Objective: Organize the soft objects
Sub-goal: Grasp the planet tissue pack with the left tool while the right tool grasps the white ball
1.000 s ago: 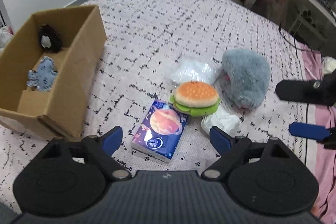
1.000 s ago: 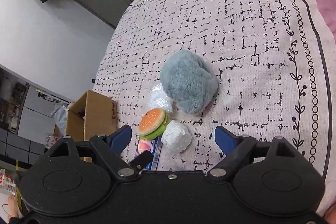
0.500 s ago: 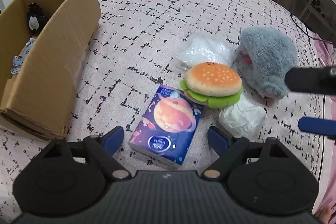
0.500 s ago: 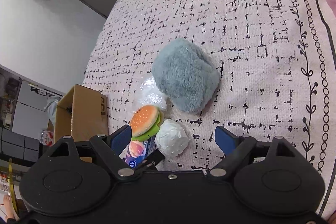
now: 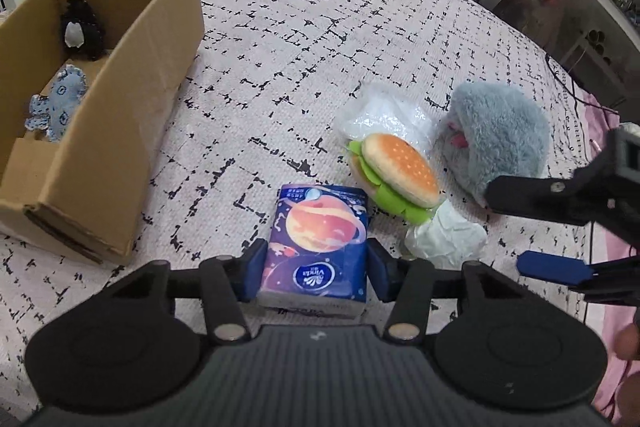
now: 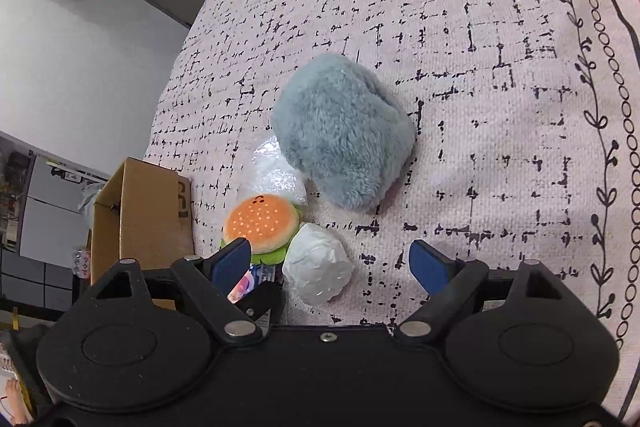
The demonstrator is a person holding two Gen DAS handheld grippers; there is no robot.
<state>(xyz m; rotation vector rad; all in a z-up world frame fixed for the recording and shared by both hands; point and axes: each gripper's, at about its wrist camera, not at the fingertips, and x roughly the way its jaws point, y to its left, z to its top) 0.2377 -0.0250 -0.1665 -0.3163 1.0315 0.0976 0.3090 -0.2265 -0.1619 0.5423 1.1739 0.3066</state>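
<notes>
Left wrist view: cardboard box (image 5: 120, 115) at left on bedspread (image 5: 320, 39), two small toys (image 5: 76, 63) inside. Tissue pack (image 5: 320, 239) centre front; burger plush (image 5: 396, 175) right behind it, touching; plastic bag (image 5: 388, 115) behind burger; furry plush (image 5: 500, 143) far right

Each black plastic tool (image 5: 316, 273) has blue pads (image 6: 426, 265) and silver screws.

The left claw (image 5: 316, 269) points steeply down, and its jaws have just been closing; its blue pads (image 5: 256, 269) now sit against both sides of a tissue pack (image 5: 320, 231). The right claw (image 6: 330, 261) also tilts downward with its jaws spread wide, nothing pressed between the pads (image 6: 428, 265). In the left wrist view it (image 5: 532, 227) reaches in from the right edge.
</notes>
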